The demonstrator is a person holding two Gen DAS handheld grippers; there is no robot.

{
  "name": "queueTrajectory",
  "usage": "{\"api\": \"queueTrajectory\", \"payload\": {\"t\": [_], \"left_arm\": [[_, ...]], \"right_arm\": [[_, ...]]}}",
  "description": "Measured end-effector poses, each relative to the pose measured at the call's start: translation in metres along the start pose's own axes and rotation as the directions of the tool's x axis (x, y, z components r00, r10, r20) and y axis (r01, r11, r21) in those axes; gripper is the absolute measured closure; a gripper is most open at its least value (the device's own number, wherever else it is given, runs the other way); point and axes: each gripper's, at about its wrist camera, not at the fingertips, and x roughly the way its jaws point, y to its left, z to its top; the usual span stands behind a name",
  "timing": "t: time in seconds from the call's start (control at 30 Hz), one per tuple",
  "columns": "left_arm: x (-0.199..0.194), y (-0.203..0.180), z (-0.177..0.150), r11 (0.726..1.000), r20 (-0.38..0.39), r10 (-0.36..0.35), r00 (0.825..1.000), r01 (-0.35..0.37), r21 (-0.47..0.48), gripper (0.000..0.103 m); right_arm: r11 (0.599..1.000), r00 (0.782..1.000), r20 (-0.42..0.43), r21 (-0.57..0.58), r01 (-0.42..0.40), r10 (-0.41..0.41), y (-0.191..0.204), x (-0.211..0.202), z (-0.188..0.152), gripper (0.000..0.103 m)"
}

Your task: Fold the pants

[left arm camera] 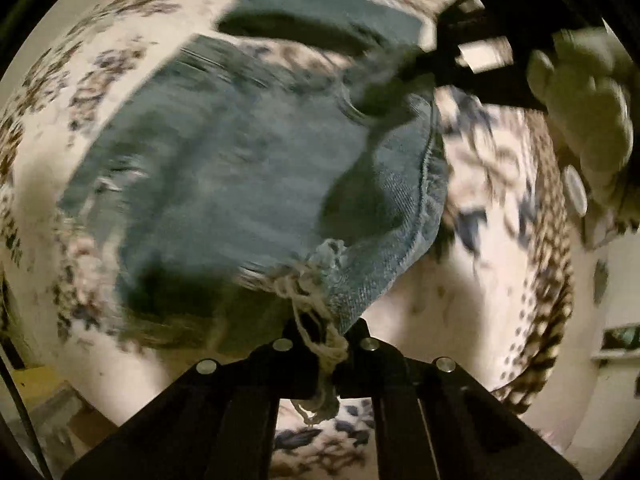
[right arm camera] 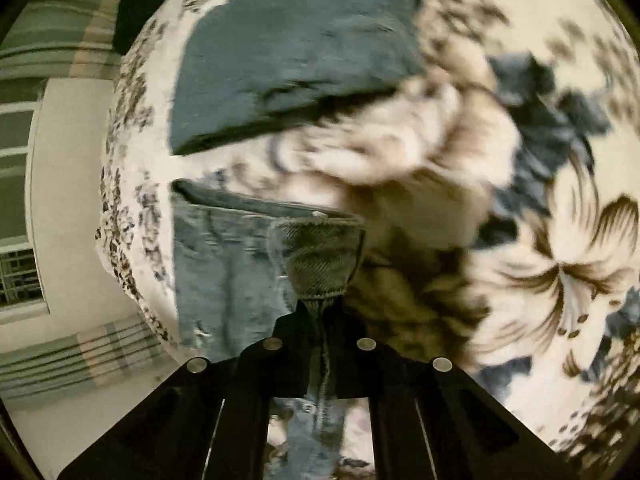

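Left tongs and right tongs both clamped shut.

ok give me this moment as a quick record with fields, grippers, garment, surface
left gripper: jaws shut on the frayed hem of the jeans
right gripper: jaws shut on a stitched denim edge
jeans: blue denim, partly lifted, the rest lying on the bedspread
surface: floral bedspread, cream with brown and blue flowers
image quality: motion-blurred in both views
fold state: not yet neatly folded

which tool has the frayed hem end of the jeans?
The left tool: loose white threads of the jeans hang between its fingers. The right tool pinches a stitched seam edge, no fraying.
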Motion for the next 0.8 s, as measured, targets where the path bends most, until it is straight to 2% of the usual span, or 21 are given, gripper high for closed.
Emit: {"api": "queueTrajectory", "payload": {"t": [0.13,0.27,0.4,0.5,0.57,0.6,0.63,0.67,0.73,0.77,0.8], "left_arm": [[-0.033,0.049,0.008,0.995,0.038,-0.022,0.999,0.026,-0.100,0.101],[-0.054,0.136,0.036,0.967,0.068,-0.002,0.998,0.019,-0.255,0.101],[-0.039,0.208,0.051,0.926,0.064,0.048,0.997,-0.021,-0.376,0.101],[-0.012,0.259,0.058,0.899,0.027,0.084,0.996,-0.064,-0.434,0.100],[0.012,0.283,0.057,0.886,-0.008,0.078,0.997,-0.073,-0.457,0.100],[0.021,0.291,0.056,0.882,-0.024,0.069,0.997,-0.072,-0.466,0.097],[0.026,0.297,0.052,0.870,-0.033,0.058,0.998,-0.067,-0.488,0.096],[0.030,0.304,0.048,0.853,-0.029,0.013,0.999,-0.026,-0.521,0.096],[0.027,0.310,0.040,0.828,-0.010,-0.026,1.000,0.016,-0.560,0.084],[0.021,0.312,0.034,0.808,0.006,-0.041,0.999,0.037,-0.589,0.069],[0.016,0.311,0.028,0.788,0.019,-0.052,0.998,0.053,-0.613,0.038]], "right_arm": [[0.998,1.000,0.006,-0.062,0.021,-0.021,0.070,0.002,0.003,0.097],[0.986,0.999,-0.016,-0.159,0.046,-0.049,0.153,0.036,0.017,0.097],[0.967,0.992,-0.057,-0.237,0.094,-0.111,0.233,0.112,0.038,0.097],[0.948,0.976,-0.083,-0.268,0.173,-0.202,0.266,0.169,0.048,0.097],[0.927,0.957,-0.094,-0.292,0.237,-0.275,0.268,0.194,0.049,0.095],[0.919,0.948,-0.097,-0.294,0.264,-0.303,0.271,0.205,0.050,0.090],[0.916,0.946,-0.113,-0.306,0.258,-0.304,0.272,0.212,0.051,0.076],[0.918,0.946,-0.140,-0.315,0.239,-0.294,0.273,0.216,0.051,0.067],[0.938,0.957,-0.195,-0.314,0.145,-0.213,0.274,0.214,0.050,0.020],[0.941,0.963,-0.204,-0.320,0.107,-0.179,0.277,0.207,0.048,0.015],[0.940,0.965,-0.205,-0.331,0.086,-0.160,0.278,0.200,0.046,0.014]]}}
